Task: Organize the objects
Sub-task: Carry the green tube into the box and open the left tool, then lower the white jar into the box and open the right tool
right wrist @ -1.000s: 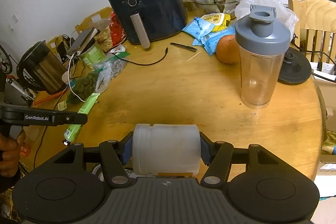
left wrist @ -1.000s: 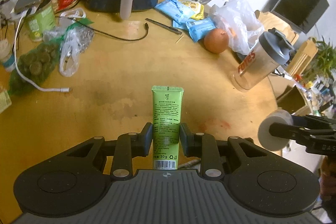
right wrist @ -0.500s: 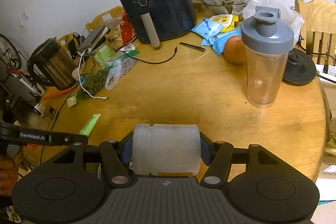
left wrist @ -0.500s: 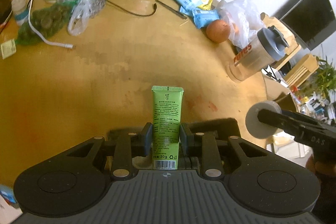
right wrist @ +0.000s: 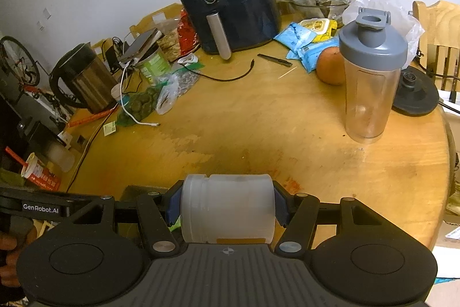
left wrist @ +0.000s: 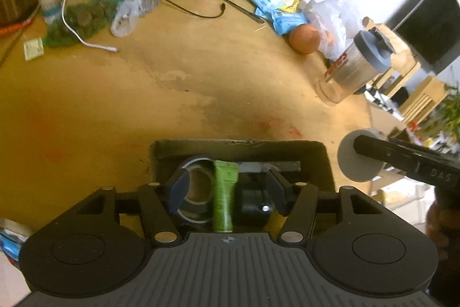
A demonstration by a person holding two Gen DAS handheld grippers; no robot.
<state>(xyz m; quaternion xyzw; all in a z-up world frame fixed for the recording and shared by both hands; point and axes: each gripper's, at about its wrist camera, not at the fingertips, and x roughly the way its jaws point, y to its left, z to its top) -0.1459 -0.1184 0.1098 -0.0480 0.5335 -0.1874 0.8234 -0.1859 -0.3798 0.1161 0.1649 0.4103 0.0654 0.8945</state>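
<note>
In the left wrist view my left gripper (left wrist: pixel 227 187) hangs over a dark open box (left wrist: pixel 238 147) at the table's near edge. Its jaws are opening, and the green tube (left wrist: pixel 225 192) stands free between them, clear of both pads, its lower end down in the box. A tape roll (left wrist: pixel 195 192) and a black object (left wrist: pixel 254 205) lie in the box too. My right gripper (right wrist: pixel 227 203) is shut on a white plastic jar (right wrist: pixel 227 209), held sideways just right of the box. That jar (left wrist: pixel 358 158) also shows from its end in the left wrist view.
On the round wooden table (right wrist: pixel 258 128) stand a dark air fryer (right wrist: pixel 230 5), a grey-lidded shaker bottle (right wrist: pixel 371 76) and an orange (right wrist: pixel 329 69). Blue snack packets (right wrist: pixel 299 42), bags, cables and a kettle (right wrist: pixel 83 76) crowd the back and left. A person's hand (right wrist: pixel 8 258) holds the left gripper.
The left gripper has moved back over the dark box and its jaws have parted, letting go of the green tube, which has sunk lower. The right gripper still holds the jar.
</note>
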